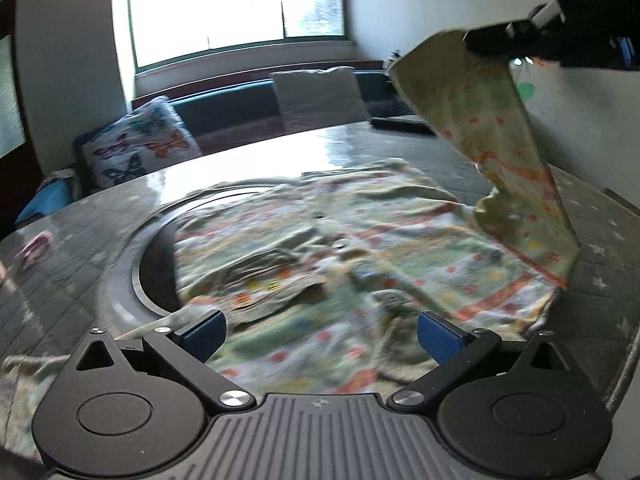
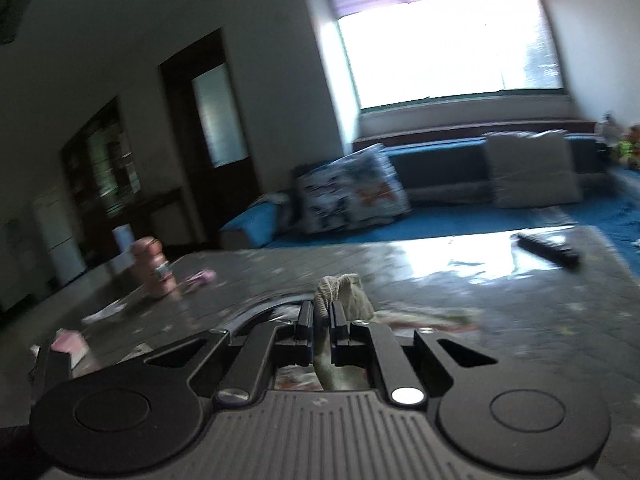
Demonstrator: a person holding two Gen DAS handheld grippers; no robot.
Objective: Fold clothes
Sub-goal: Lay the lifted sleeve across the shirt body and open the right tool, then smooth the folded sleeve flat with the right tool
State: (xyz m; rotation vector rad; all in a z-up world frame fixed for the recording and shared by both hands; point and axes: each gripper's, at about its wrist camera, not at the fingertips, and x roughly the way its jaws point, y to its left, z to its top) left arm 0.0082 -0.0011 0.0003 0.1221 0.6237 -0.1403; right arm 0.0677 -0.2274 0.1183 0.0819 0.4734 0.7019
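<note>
A floral-print garment (image 1: 320, 248) lies crumpled on the table (image 1: 400, 144), partly over a round inset ring (image 1: 136, 264). My left gripper (image 1: 320, 336) is open, low over the garment's near edge, and holds nothing. My right gripper (image 1: 492, 40) is shut on a corner of the garment and lifts it high at the upper right, so a strip of cloth (image 1: 496, 136) hangs down to the table. In the right wrist view the right gripper (image 2: 321, 320) pinches a bunched fold of cloth (image 2: 344, 292) between its fingers.
A dark remote (image 2: 548, 250) lies at the table's far right. A pink bottle (image 2: 154, 268) and small pink items (image 2: 200, 278) stand at the table's left. A blue sofa (image 2: 440, 168) with cushions (image 1: 140, 148) sits under the window behind.
</note>
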